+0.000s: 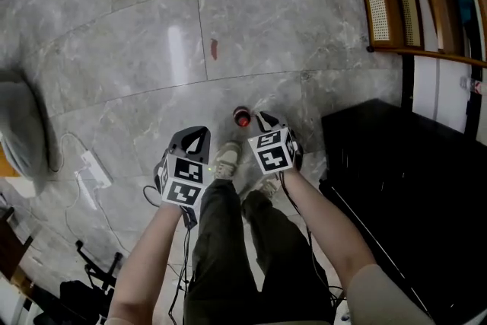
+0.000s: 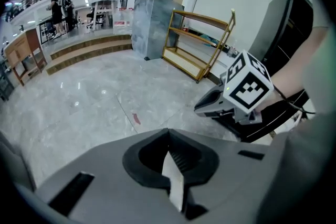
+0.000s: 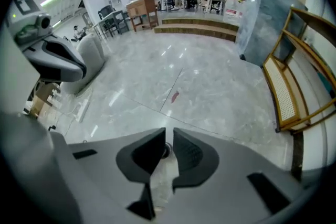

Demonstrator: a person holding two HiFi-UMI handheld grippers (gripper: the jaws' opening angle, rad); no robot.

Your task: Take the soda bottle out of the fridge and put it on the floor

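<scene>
Your one soda bottle (image 1: 242, 117) stands on the grey floor (image 1: 137, 49), red cap up, just ahead of your two shoes (image 1: 226, 161). Your right gripper (image 1: 263, 119) hangs beside it, jaws a narrow slit apart and gripping nothing. Your left gripper (image 1: 199, 136), farther off, has its jaws together and empty. One black fridge (image 1: 380, 164) stands at your right.

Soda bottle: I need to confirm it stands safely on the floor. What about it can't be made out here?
- Head view: the dark red-capped soda bottle is seen straight from above; its body, label and footing are hidden beneath its own cap.
- Right gripper view: only a sliver of its top shows through the right claw's narrow gap.
- Left gripper view: none of it shows; the left claw's grey body covers the near floor.
</scene>
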